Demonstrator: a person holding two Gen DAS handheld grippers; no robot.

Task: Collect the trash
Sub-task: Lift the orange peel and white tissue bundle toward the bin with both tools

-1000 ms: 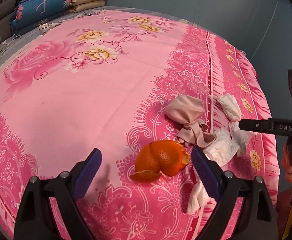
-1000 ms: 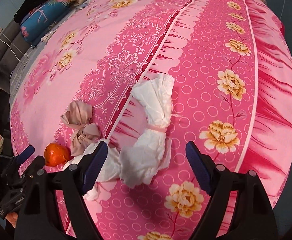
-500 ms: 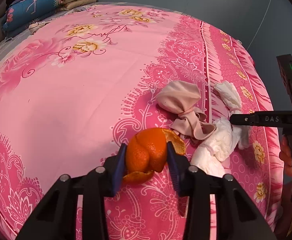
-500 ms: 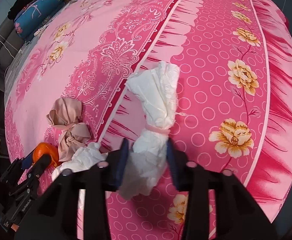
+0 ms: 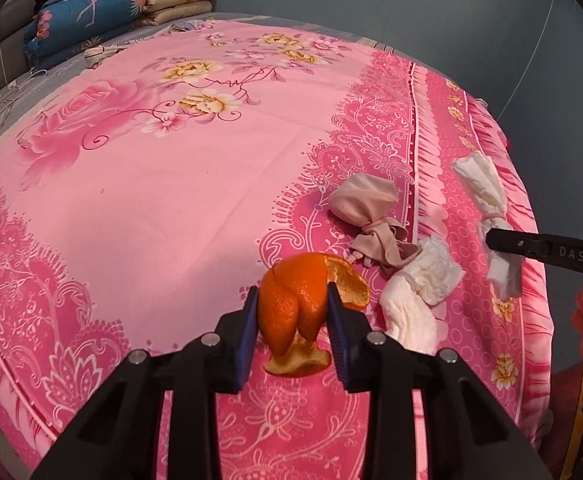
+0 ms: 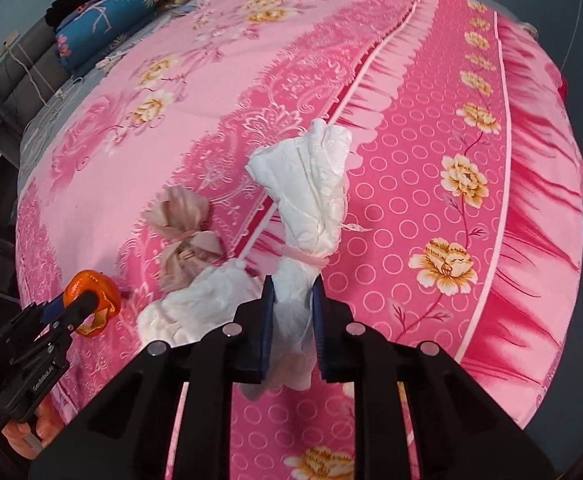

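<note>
A second ago both tongs stood wide open over the bedspread [image 5: 139,208]; now each is clenched on trash, so two pieces are secured and appear lifted clear. The left gripper [image 5: 291,320], reaching forward and level, pinches the orange peel [image 5: 297,304]. At its 2 o'clock the beige bundle [image 5: 361,204] and a white wad [image 5: 419,280] remain lying. The right gripper [image 6: 291,320], pointing toward 12 o'clock, squeezes the tied white tissue bundle [image 6: 311,200] below its band.

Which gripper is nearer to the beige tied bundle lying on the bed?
Left, though narrowly. The left gripper, holding the orange peel, sits just before the beige tied bundle; the right gripper, clamping a white tied bundle, is farther right.
</note>
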